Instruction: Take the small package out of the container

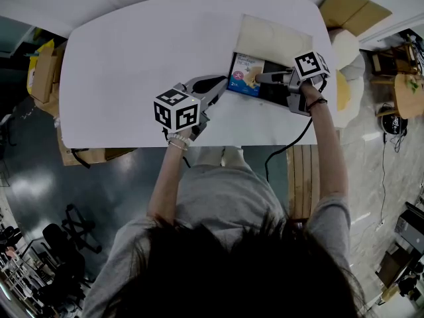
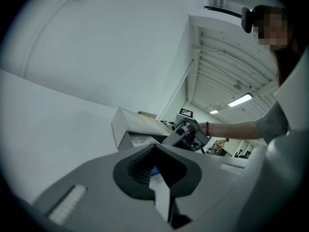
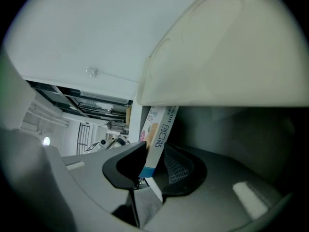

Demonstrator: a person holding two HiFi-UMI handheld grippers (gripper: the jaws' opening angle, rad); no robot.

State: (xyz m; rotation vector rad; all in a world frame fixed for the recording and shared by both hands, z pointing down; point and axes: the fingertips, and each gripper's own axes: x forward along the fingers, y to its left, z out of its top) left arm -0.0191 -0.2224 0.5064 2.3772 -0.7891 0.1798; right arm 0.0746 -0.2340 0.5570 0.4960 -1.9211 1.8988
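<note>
- One small package (image 1: 246,75), a flat blue-and-white printed carton, sits tilted at the left end of the open container (image 1: 277,93), not yet clear of it. The tilt suggests one edge is being raised to free it.
- Seen from the right gripper view, the small package (image 3: 157,134) stands edge-on between the two pads. They appear to pinch its thin edge from both faces, a grip that suits a flat carton.
- Reaching in from the container's right, the right gripper (image 1: 262,78) points slightly downward so that its jaws can get below the rim.
- Behind the container, its pale lid (image 1: 271,38) is folded back, which leaves the dark interior open to the grippers.
- At the container's left side, the left gripper (image 1: 218,83) aims its tips at the near wall. Its jaws stand slightly apart with nothing between them. It is likely placed to steady the box, though contact cannot be made out.
- Everything rests on a white table (image 1: 132,58), with the person seated at its near edge.
</note>
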